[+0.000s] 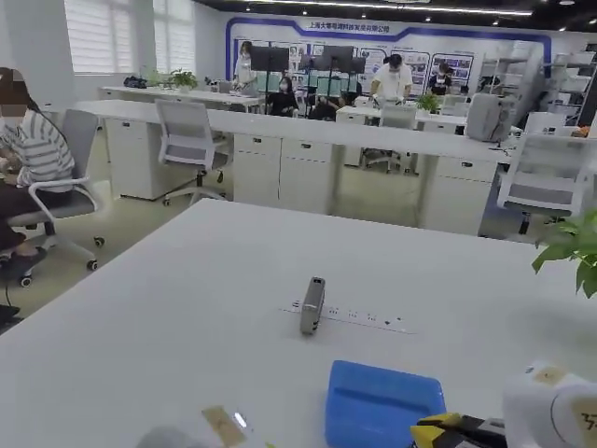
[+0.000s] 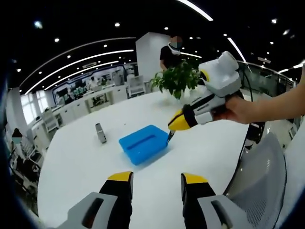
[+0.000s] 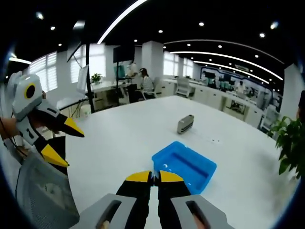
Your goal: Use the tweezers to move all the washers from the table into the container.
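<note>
- The blue container (image 1: 382, 406) sits on the white table (image 1: 187, 308), near the edge closest to the person.
- In the left gripper view, the left gripper (image 2: 156, 183) has its yellow-tipped jaws spread wide apart with nothing between them, and it hangs over bare tabletop short of the container (image 2: 143, 143).
- A hand (image 2: 240, 109) holds the right gripper (image 2: 177, 125) above the near corner of the container.
- In the right gripper view, the right gripper (image 3: 155, 177) has its jaws pressed together. They pinch what looks like the tweezers (image 2: 169, 136), a thin dark tip poking out just over the container's rim.
- A small grey metal block (image 1: 312, 305) lies on the table beyond the container, well apart from it.
- A row of small dark specks (image 1: 359, 317) lies just beside the block. They are too small to tell whether they are washers.
- A leafy plant (image 1: 569, 247) stands at the right of the table.
- The left gripper (image 3: 59, 140) also shows at the left of the right gripper view, its jaws apart.
</note>
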Demonstrator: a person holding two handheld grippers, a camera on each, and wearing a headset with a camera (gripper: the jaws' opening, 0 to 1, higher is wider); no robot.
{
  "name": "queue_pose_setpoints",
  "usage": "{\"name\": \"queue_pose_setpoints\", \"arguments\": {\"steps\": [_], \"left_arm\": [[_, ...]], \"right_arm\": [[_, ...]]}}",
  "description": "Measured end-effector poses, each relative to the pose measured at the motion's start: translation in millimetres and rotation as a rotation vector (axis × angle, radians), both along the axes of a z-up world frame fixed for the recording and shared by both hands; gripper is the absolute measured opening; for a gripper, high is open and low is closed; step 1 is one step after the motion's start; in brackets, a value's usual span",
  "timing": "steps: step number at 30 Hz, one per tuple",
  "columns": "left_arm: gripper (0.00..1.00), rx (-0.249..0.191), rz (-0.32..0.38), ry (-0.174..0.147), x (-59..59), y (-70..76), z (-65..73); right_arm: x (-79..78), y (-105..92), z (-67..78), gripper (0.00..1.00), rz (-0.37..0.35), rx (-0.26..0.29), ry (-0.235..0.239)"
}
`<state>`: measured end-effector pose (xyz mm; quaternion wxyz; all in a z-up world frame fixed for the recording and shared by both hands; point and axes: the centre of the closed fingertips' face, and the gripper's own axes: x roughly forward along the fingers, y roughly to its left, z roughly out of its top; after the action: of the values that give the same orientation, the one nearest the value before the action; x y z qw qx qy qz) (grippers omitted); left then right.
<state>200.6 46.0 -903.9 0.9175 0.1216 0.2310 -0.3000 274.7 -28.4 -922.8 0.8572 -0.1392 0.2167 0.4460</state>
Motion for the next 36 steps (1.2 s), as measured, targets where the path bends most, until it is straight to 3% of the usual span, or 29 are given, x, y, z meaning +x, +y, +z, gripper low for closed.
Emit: {"name": "queue_pose_setpoints", "arguments": {"steps": [3,6,8,9,11,12,16,18,19,22,23,28,34,36], "left_arm": [[0.35,-0.062,-0.07,-0.003,1.8,-19.0,18.5],[0.35,-0.105,-0.138,0.008,0.8,-33.8,29.4],[0.34,-0.158,-0.181,0.02,-0.8,-44.4,38.7],[0.33,-0.17,-0.197,0.027,-2.0,-47.7,41.9],[0.33,-0.188,-0.231,0.001,-1.4,-53.7,54.1],[0.32,-0.194,-0.255,0.007,-2.8,-56.9,58.6],[0.31,-0.198,-0.356,0.008,-10.0,-66.3,65.6],[0.3,-0.241,-0.423,0.037,-18.5,-73.6,67.7],[0.31,-0.238,-0.443,0.045,-20.9,-75.1,66.7],[0.27,-0.173,-0.489,0.028,-22.5,-78.5,60.5],[0.26,-0.196,-0.499,0.023,-23.7,-82.0,63.8],[0.08,-0.203,-0.593,0.01,-30.9,-91.0,67.9],[0.07,-0.197,-0.665,0.0,-33.0,-97.3,69.3],[0.03,-0.189,-0.684,-0.011,-32.6,-98.5,68.5]], "right_arm": [[-14.9,5.8,10.3,0.01,0.049,0.007,-0.01],[-29.3,11.4,20.6,0.01,0.101,0.029,-0.001],[-38.1,14.7,29.1,0.01,0.141,0.044,0.005],[-41.6,16.3,31.7,0.01,0.156,0.051,0.01],[-51.7,19.6,35.5,0.01,0.19,0.06,0.028],[-56.4,20.4,36.6,0.01,0.199,0.055,0.028],[-71.0,24.7,35.8,0.01,0.251,0.047,0.046],[-76.9,27.3,35.4,0.01,0.27,0.058,0.072],[-79.2,28.2,35.7,0.01,0.28,0.053,0.07],[-87.1,31.2,37.9,0.01,0.319,0.037,0.061],[-88.1,29.2,33.6,0.01,0.338,-0.006,0.051],[-98.3,31.7,36.6,0.01,0.396,-0.004,0.059],[-107.4,32.5,35.2,0.01,0.468,-0.035,0.048],[-108.8,32.3,35.7,0.01,0.475,-0.019,0.06]]}}
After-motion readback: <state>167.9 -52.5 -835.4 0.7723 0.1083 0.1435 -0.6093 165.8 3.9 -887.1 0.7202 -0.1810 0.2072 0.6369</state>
